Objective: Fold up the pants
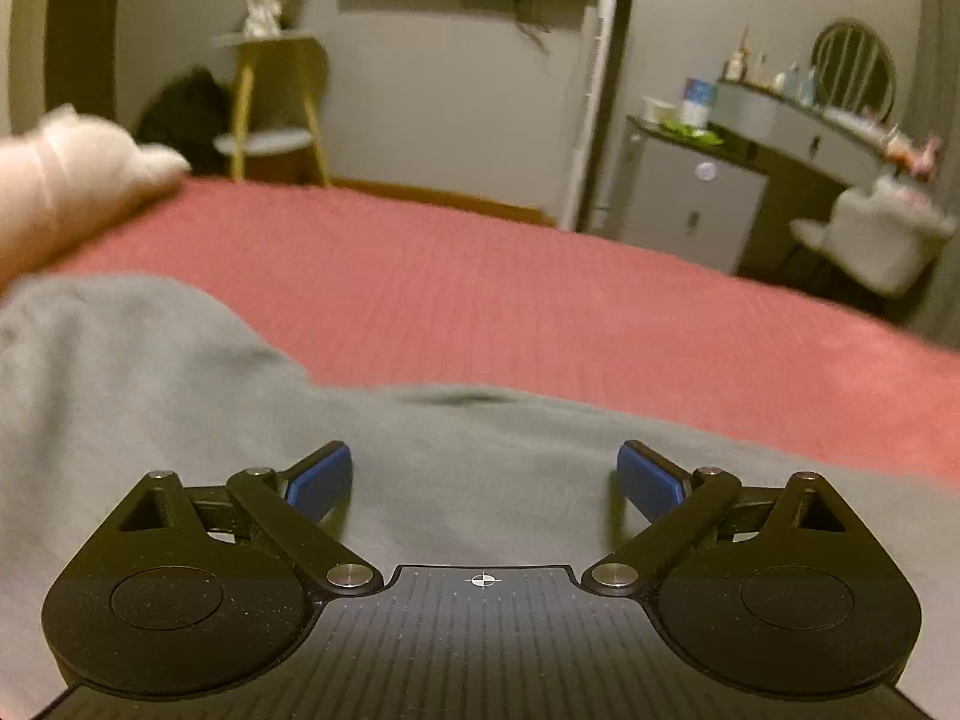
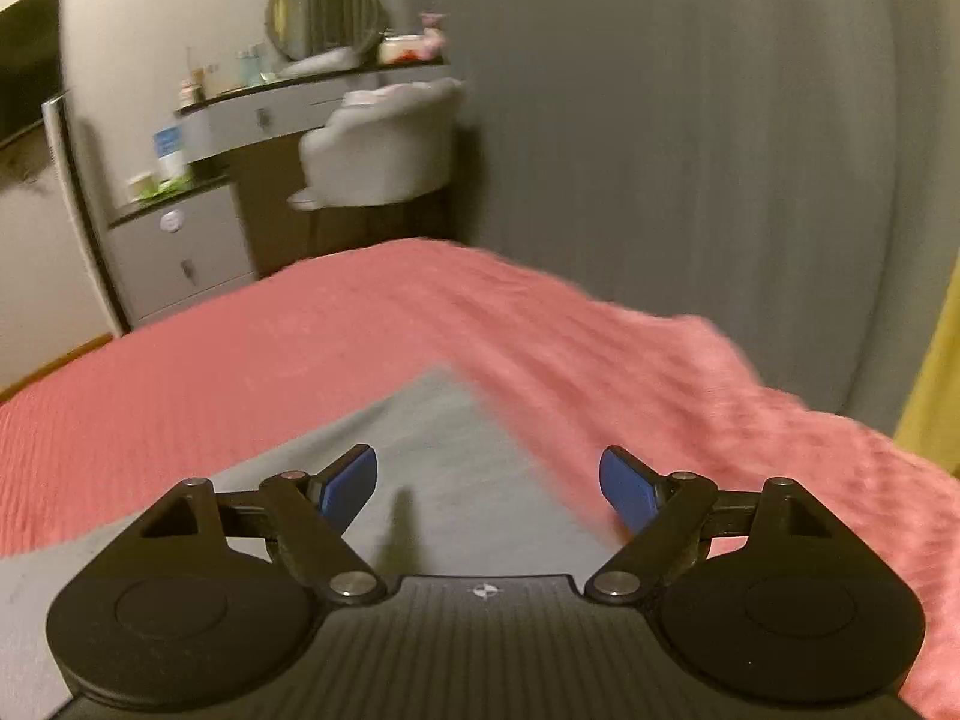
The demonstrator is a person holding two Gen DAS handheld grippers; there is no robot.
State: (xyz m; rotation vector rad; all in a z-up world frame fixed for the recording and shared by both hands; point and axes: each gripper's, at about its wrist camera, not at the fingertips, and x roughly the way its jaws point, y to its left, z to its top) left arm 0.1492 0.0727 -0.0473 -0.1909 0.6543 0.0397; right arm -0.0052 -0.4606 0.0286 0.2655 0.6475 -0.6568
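Observation:
Grey pants (image 1: 180,396) lie on a red bedspread (image 1: 540,288). In the left wrist view the cloth fills the near left and middle, and my left gripper (image 1: 483,471) hovers over it, open and empty, blue pads wide apart. In the right wrist view a pointed corner of the grey pants (image 2: 444,420) lies on the bedspread (image 2: 240,348). My right gripper (image 2: 487,474) is open and empty just above that corner, with its right pad near the cloth's right edge.
A white pillow or plush (image 1: 78,162) lies at the bed's far left. Beyond the bed stand a yellow-legged side table (image 1: 270,102), a grey cabinet (image 1: 690,198), a vanity with round mirror (image 2: 324,12) and a white chair (image 2: 384,144). A grey curtain (image 2: 720,180) hangs at the right.

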